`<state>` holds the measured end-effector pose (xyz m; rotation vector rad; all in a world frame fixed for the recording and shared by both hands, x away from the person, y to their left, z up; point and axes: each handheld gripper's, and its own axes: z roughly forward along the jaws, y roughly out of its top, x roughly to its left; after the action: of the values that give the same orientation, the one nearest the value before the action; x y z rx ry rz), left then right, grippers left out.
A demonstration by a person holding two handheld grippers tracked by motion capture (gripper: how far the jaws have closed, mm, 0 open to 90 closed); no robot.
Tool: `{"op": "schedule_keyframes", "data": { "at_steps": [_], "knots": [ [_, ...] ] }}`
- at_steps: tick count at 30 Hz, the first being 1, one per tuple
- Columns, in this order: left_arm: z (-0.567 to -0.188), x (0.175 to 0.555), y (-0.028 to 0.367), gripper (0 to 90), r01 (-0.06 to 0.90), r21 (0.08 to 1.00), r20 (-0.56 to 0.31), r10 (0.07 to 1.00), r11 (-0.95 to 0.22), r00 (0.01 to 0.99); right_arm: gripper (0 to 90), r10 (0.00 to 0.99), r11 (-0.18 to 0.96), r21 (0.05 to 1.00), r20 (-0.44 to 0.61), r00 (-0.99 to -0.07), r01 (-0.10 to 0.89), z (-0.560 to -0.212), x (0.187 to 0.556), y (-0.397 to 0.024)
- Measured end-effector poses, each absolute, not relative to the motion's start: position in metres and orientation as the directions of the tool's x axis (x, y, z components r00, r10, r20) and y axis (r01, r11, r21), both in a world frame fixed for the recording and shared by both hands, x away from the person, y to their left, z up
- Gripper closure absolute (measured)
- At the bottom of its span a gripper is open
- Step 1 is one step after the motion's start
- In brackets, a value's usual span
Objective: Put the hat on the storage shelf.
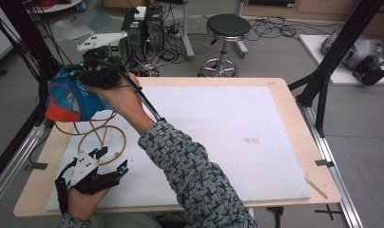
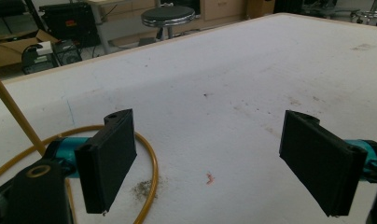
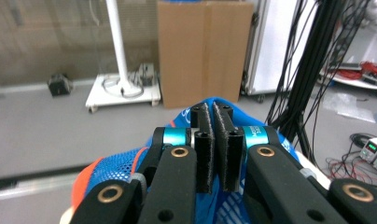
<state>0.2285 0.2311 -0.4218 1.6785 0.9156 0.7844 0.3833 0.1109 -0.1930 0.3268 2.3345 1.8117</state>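
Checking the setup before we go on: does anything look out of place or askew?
Yes: the blue and orange mesh bag hangs off the table's far left corner, pinched in the right gripper, its yellow cord looped loosely across the white mat.

Matt white sheet [image 1: 218, 142] over a pale wooden table [image 1: 294, 109]; blue-and-orange mesh cloth bag [image 1: 69, 97].

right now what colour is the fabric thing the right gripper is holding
Blue with an orange part and white markings; the fabric thing shows best in the high view.

Black stool [image 1: 226, 26] beyond white-topped table [image 1: 237, 128]
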Motion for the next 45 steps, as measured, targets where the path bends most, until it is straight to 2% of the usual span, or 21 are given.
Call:
{"op": "schedule_keyframes", "data": {
  "at_steps": [3, 14, 27, 30, 36, 45],
  "knots": [
    [-0.422, 0.228, 0.231, 18.8, 0.193, 0.963, 0.069, 0.865, -0.188, 0.496, 87.0, 0.254, 0.300, 0.953, -0.028, -0.967, 0.051, -0.204, 0.376, 0.122],
    [-0.422, 0.228, 0.230, 18.8, 0.191, 0.962, 0.077, 0.864, -0.195, 0.498, 86.5, 0.246, 0.394, 0.918, -0.075, -0.966, 0.029, -0.217, 0.372, 0.136],
    [-0.422, 0.228, 0.231, 18.9, 0.194, 0.962, 0.070, 0.863, -0.190, 0.500, 84.1, 0.231, 0.429, 0.903, -0.084, -0.969, 0.024, -0.227, 0.367, 0.149],
    [-0.422, 0.228, 0.231, 18.9, 0.195, 0.962, 0.068, 0.864, -0.189, 0.499, 81.0, 0.234, 0.431, 0.902, -0.088, -0.968, 0.022, -0.227, 0.367, 0.150],
    [-0.422, 0.228, 0.231, 18.9, 0.195, 0.963, 0.068, 0.864, -0.189, 0.499, 69.1, 0.269, 0.403, 0.915, -0.095, -0.958, 0.023, -0.226, 0.368, 0.146],
    [-0.422, 0.228, 0.232, 18.9, 0.196, 0.962, 0.069, 0.864, -0.190, 0.498, 58.7, 0.321, 0.370, 0.928, -0.100, -0.942, 0.027, -0.220, 0.371, 0.129]
  ]
}}
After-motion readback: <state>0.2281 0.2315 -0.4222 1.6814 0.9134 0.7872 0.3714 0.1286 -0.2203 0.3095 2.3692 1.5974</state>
